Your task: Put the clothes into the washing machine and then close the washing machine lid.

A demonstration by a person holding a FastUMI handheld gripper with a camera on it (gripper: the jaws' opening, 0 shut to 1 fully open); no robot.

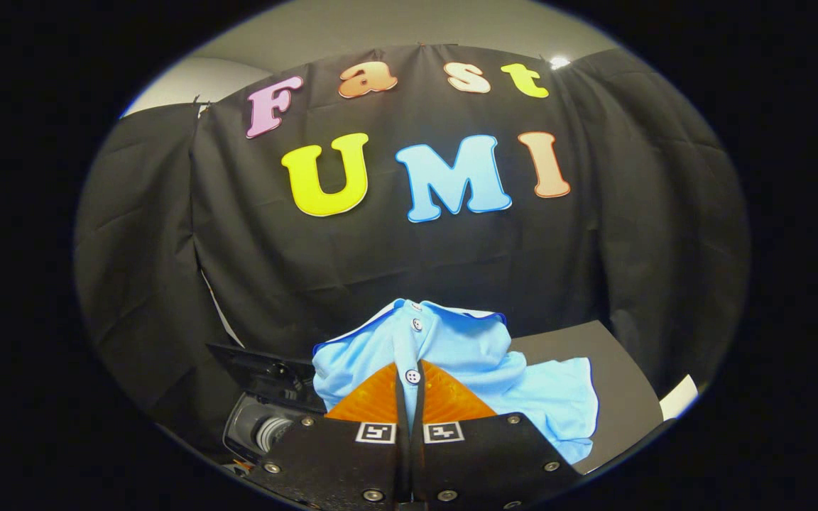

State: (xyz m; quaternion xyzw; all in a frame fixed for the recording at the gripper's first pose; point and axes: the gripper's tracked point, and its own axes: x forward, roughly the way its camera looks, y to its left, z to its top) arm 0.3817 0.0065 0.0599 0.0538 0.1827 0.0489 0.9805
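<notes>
Light-blue cloth, one button-front shirt point(480, 376), hangs bunched in the gripper point(411, 383), whose two fingers are clenched together on its button placket. Three white buttons show along that placket, the lowest right at the fingertips. The shirt is lifted, with the black booth cloth point(409, 248) behind it. Below and to the left of the shirt sits one washing machine point(267, 419), its dark lid point(260, 365) raised open. To the right of the shirt lies a dark tabletop point(615, 383).
</notes>
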